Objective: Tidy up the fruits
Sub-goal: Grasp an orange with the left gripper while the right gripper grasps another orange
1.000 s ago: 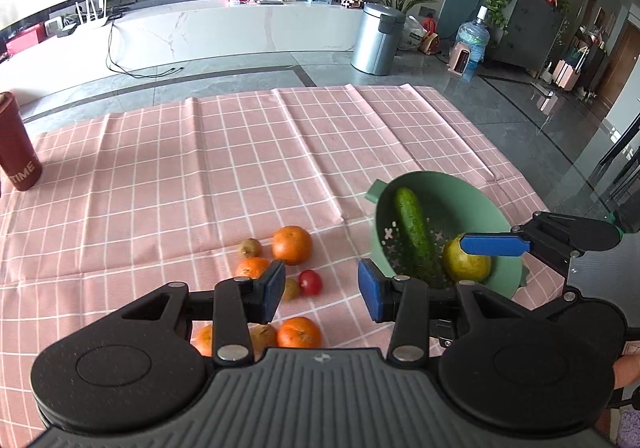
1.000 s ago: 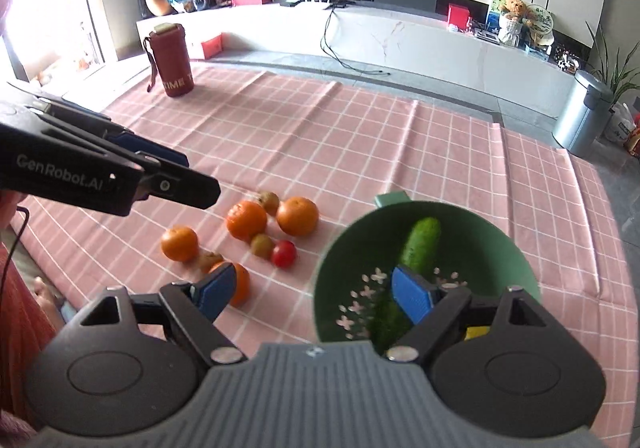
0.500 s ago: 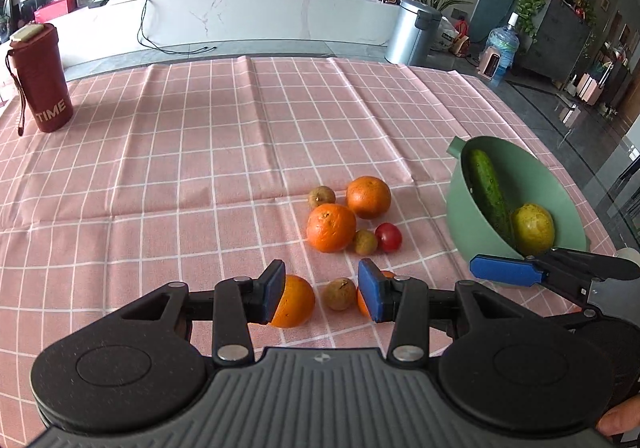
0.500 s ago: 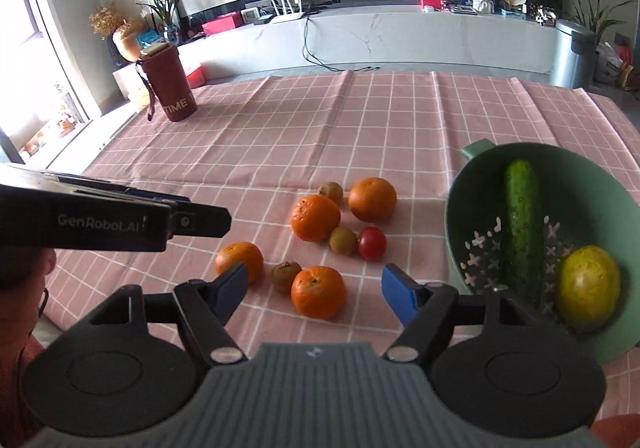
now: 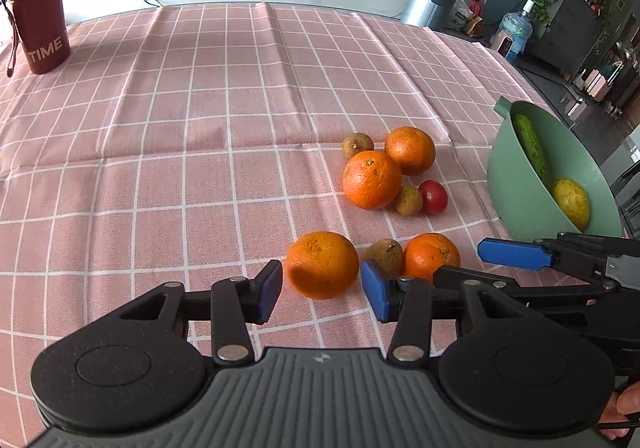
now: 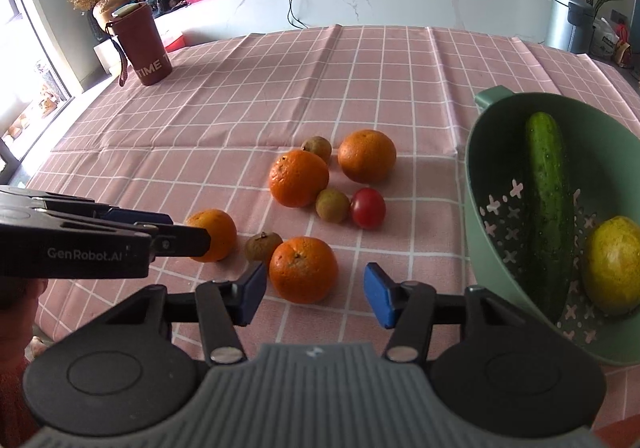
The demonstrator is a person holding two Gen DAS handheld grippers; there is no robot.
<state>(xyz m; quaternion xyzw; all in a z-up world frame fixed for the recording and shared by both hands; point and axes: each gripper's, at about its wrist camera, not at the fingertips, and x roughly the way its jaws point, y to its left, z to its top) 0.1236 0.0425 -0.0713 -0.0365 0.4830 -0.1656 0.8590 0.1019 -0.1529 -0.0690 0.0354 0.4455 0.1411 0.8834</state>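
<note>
Our left gripper point(image 5: 322, 290) stands with its blue pads apart, flanking the near-left round orange point(image 5: 321, 264) without a visible grip on it; the fruit sits on the cloth just ahead of the pads. Our right gripper point(image 6: 315, 294) is spread wider and holds nothing, its pads either side of and just short of the near-right orange point(image 6: 303, 268). Seen from the right wrist, the left gripper point(image 6: 160, 230) reaches in from the left edge, its tips at the near-left orange point(image 6: 214, 234).

Between those two oranges lies a small brown, rough-skinned fruit point(image 6: 262, 246), close against the near-right one. Farther out is a second cluster: a large orange point(image 6: 299, 178), another orange point(image 6: 367, 155) beside it, a small brown fruit point(image 6: 317, 149) behind them, a small greenish-brown fruit point(image 6: 332, 205) in front, and a red cherry tomato point(image 6: 368, 207) just beside that.

To the right stands a green plastic colander bowl point(image 6: 478, 183) with cross-shaped holes, holding a long dark-green cucumber point(image 6: 547, 187) and a yellow-green round fruit point(image 6: 614, 264). Everything rests on a pink checked tablecloth point(image 6: 280, 95). At its far left corner stands a dark red cylindrical flask point(image 6: 140, 47) marked TIME, well apart from the fruit.
</note>
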